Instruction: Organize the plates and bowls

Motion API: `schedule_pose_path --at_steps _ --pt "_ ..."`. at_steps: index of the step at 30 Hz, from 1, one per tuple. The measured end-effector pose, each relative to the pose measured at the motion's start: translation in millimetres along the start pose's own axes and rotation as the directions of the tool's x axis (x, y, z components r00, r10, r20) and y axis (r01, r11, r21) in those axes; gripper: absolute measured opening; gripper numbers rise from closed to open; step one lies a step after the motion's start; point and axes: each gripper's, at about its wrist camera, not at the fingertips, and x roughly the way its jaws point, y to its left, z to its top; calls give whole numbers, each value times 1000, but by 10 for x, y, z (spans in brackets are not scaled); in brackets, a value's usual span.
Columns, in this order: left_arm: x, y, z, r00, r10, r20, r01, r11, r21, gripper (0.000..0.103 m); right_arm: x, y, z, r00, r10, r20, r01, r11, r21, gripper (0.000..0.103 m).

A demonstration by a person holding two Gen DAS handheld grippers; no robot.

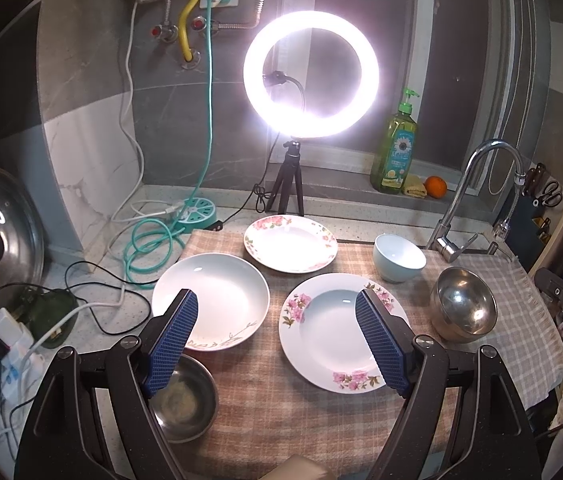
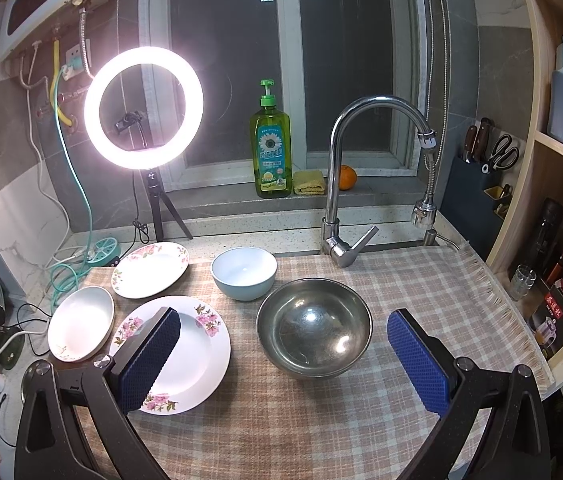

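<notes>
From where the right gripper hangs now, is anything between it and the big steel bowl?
Nothing visible. The right gripper is open with the steel bowl straight ahead between its fingers; the blue bowl sits behind, the flowered plate beside.

On my table (image 2: pixel 289 236) the checked cloth (image 2: pixel 321 420) carries everything. Nearest the middle lies the flowered plate (image 2: pixel 201 356), with the big steel bowl (image 2: pixel 315 330) just to its right. Behind those two sits the ceramic bowl (image 2: pixel 244 273). To that bowl's left, further back, lies a second flowered plate (image 2: pixel 149 270). Left of the near plate sits the deep plate (image 2: pixel 80 323), at the cloth's left edge. Over on the left wrist view, a small steel bowl (image 1: pixel 185 400) sits in front of that deep plate. Behind the cloth: ring light (image 2: pixel 143 108) at left, faucet (image 2: pixel 345 184) at right, soap bottle (image 2: pixel 270 152) on the sill between them.
</notes>
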Motion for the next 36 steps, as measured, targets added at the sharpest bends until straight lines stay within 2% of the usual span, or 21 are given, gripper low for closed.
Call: schedule_pose_path --at_steps 36 --pt "-15 -3 -23 1000 3 8 -3 1000 10 81 7 -25 -51 1000 -10 -6 10 1000 5 102"
